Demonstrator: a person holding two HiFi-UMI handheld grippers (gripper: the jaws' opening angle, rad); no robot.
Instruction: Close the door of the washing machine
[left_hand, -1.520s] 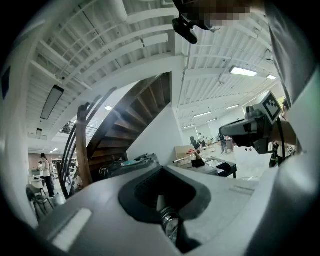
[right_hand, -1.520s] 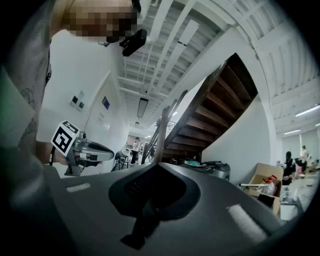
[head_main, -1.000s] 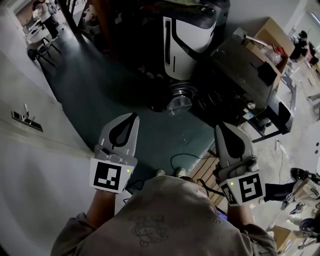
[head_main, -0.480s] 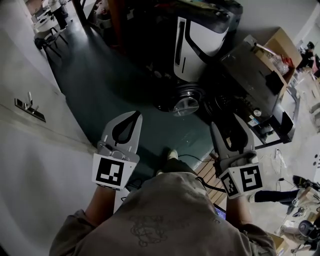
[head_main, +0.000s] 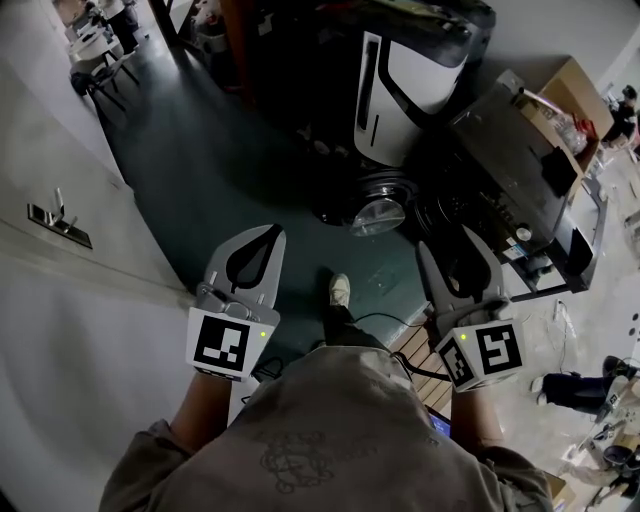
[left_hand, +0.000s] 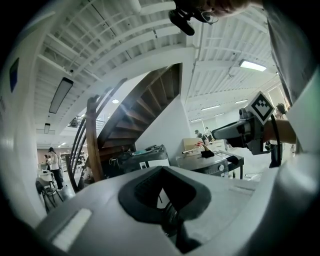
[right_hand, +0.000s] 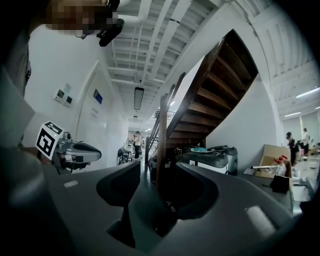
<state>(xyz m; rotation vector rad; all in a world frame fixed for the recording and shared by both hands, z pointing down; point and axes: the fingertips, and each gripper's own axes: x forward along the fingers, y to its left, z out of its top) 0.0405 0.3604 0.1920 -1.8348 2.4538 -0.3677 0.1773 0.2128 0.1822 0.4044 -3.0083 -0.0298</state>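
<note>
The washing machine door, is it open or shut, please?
Open: the round door stands swung out from the front of the washing machine.

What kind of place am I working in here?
Probably an open workshop or lab hall, not a home: a wooden staircase rises under a white beamed ceiling, the washing machine stands beside a cardboard box, and people stand far off.

We look down a dark green floor (head_main: 190, 170) running beside a white wall (head_main: 70, 340) with a switch plate (head_main: 52, 222). Ahead of us a wooden staircase (right_hand: 217, 87) climbs under a ribbed white ceiling (left_hand: 125, 30) lit by strip lights (left_hand: 61, 94). A cardboard box (head_main: 572, 85) sits at right, chairs (head_main: 98, 75) at far left.
</note>
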